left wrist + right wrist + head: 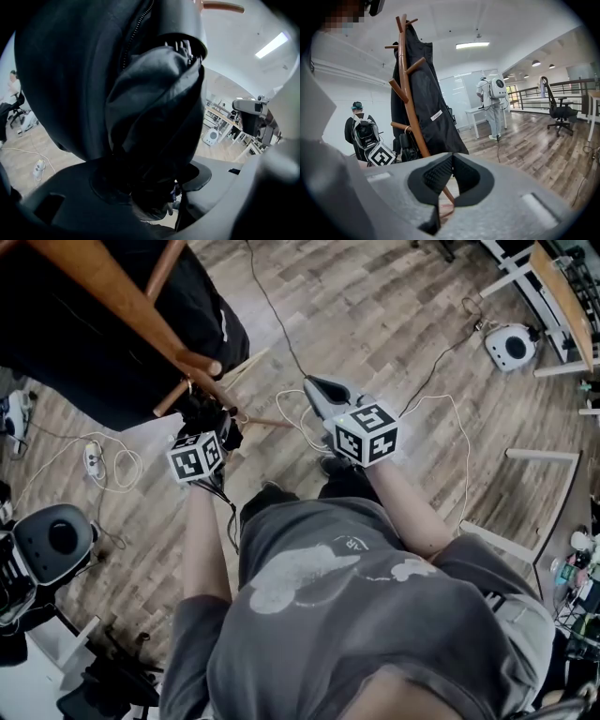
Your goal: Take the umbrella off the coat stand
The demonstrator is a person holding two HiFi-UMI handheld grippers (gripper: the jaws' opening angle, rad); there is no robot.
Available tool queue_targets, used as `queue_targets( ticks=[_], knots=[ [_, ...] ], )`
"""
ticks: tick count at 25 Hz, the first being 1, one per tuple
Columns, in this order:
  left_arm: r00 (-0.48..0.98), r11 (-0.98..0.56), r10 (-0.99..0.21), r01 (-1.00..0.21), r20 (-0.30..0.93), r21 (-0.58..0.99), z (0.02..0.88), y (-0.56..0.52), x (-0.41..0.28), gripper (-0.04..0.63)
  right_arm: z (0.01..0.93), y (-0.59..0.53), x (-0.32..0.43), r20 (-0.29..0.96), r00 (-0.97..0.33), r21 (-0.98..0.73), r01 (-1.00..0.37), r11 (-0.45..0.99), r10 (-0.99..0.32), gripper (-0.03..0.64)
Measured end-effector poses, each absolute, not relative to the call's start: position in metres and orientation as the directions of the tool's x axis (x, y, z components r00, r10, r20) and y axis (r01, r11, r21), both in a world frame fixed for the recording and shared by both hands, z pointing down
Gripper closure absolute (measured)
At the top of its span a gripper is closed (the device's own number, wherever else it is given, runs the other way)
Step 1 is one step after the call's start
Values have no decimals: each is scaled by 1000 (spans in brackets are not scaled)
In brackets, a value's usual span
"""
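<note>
The wooden coat stand point(112, 287) fills the upper left of the head view, a black coat point(94, 352) draped over it. The folded black umbrella point(154, 117) hangs just below a lower peg, at the centre of the left gripper view. My left hand-held gripper point(206, 432) has closed round its bunched fabric, jaws still fairly wide. The right hand-held gripper point(317, 388) waits mid-frame, shut and empty. I worry that pulling away from the stand could catch the strap on the peg, dragging the coat or rocking the stand.
</note>
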State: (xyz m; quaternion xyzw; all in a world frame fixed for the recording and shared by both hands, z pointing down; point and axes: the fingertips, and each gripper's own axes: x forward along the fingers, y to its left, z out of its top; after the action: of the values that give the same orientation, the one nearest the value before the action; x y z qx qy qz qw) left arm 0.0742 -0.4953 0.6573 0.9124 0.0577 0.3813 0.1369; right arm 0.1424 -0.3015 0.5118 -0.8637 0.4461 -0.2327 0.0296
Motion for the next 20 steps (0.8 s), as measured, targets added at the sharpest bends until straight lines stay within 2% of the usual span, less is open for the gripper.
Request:
queue_targets(
  ticks=[12, 20],
  knots=[
    [723, -943, 112, -140, 681, 302, 628, -492, 50, 322, 488, -312, 149, 340, 382, -283, -830, -481, -859, 618],
    [747, -925, -10, -260, 665, 278, 604, -504, 30, 322, 480, -329, 151, 315, 265, -295, -885, -360, -911, 620]
  ],
)
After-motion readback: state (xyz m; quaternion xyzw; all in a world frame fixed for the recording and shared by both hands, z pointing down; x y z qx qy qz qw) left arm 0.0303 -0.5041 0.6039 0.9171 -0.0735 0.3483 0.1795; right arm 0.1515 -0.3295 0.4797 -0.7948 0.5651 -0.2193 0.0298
